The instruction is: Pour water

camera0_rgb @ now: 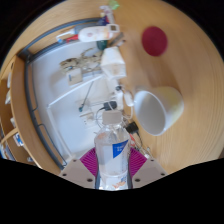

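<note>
A clear plastic water bottle [113, 148] with a blue-and-white label and a white cap stands between my fingers. My gripper [113, 163] is shut on the bottle, with the magenta pads [90, 160] pressing on both of its sides. Just beyond the bottle, a little to the right, a white cup [158, 108] sits on the wooden table [185, 70]. The bottle is upright, with its cap close to the cup's near rim.
A white tray [60, 115] with a dark rim lies to the left and holds several small items and a white container [112, 62]. A dark red coaster [154, 40] lies farther back on the wood.
</note>
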Available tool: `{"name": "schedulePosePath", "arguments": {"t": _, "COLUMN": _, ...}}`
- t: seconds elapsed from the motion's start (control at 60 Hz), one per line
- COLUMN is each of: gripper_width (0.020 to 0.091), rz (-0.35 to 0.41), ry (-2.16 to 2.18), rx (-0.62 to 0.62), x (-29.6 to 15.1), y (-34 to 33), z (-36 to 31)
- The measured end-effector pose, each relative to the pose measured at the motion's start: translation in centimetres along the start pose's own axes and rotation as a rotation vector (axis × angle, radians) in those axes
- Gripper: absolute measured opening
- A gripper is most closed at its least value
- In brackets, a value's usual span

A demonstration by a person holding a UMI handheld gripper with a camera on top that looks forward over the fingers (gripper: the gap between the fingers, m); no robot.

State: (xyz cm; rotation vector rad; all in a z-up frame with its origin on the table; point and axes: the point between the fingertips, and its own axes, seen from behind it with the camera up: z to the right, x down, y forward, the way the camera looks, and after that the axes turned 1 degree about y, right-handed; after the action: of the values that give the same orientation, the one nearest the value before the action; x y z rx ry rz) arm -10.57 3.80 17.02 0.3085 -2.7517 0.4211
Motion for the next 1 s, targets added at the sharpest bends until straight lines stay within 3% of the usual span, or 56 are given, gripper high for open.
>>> {"name": "schedulePosePath", "arguments": {"t": 0.133, "gripper_width": 0.0368, "rz": 0.033, "ry": -0.355, "rx": -0.076, "x": -1.2, "y": -2.2, "z": -6.8}}
{"name": "schedulePosePath", "arguments": {"t": 0.267, "gripper_width": 0.0373, "rz": 0.142, "ry": -0.821, "rx": -0.076, "x": -5.2, "y": -4.2, "z": -10.9}}
{"name": "schedulePosePath", "arguments": {"t": 0.45, "gripper_width": 0.038, "rz": 0.347, "ry": -1.333, "rx": 0.086, "x": -14.6, "y": -6.4, "z": -11.2}}
{"name": "schedulePosePath", "arguments": {"t": 0.517, "gripper_width": 0.0382, "rz": 0.38, "ry": -1.443, "rx": 0.161, "x": -17.3, "y": -6.6, "z": -10.2}}
{"name": "schedulePosePath", "arguments": {"t": 0.717, "gripper_width": 0.038, "rz": 0.401, "ry": -1.617, "rx": 0.302, "x": -22.6, "y": -5.5, "z": -6.1}}
{"name": "schedulePosePath", "arguments": {"t": 1.0, "gripper_width": 0.041, "rz": 0.391, "ry": -1.779, "rx": 0.31, "x": -24.0, "y": -3.0, "z": -2.3}}
